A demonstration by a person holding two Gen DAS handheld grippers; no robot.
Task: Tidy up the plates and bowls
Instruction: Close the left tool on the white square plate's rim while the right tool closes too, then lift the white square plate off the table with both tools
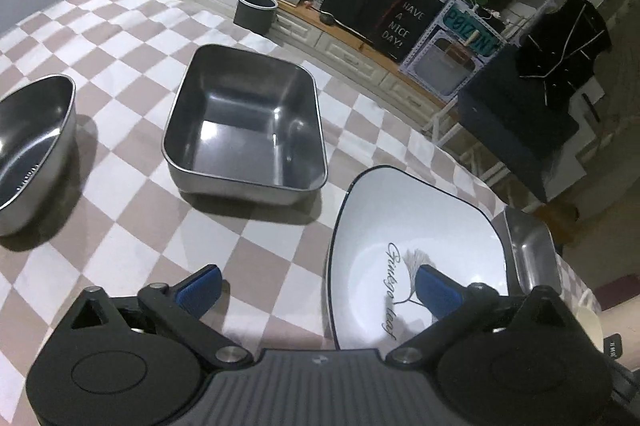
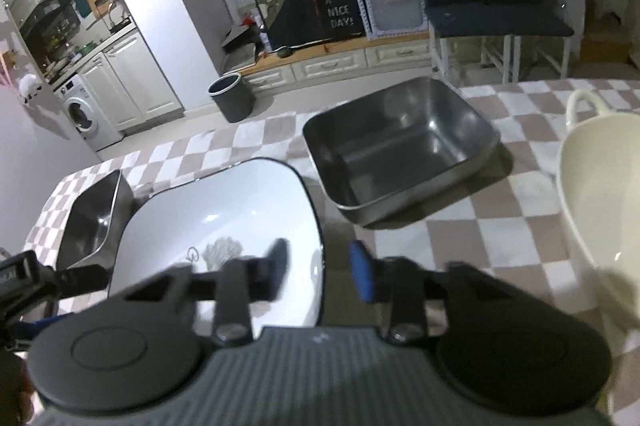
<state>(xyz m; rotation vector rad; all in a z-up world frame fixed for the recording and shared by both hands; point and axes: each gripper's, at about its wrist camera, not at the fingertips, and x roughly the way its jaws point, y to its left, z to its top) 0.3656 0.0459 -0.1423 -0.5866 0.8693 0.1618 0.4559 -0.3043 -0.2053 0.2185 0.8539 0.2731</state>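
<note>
the white plate (image 2: 224,210) lies on the checked cloth (image 1: 132,210) with both tongs at its near edge. the right tongs (image 2: 320,266) straddle the plate's right rim, one finger over the plate, one outside; the fingers are narrowed and blurred, and whether they already pinch the rim i cannot tell. the left tongs (image 1: 316,290) stand wide apart, the rim between them, gripping nothing. just beyond the plate sits a small steel tray (image 2: 92,218), farther ahead a deep steel pan (image 1: 244,122), and a steel bowl (image 1: 32,146) off to the left. best to seat the rim deep between the pads, close squarely, then lift level so the plate cannot tip or slide.
</note>
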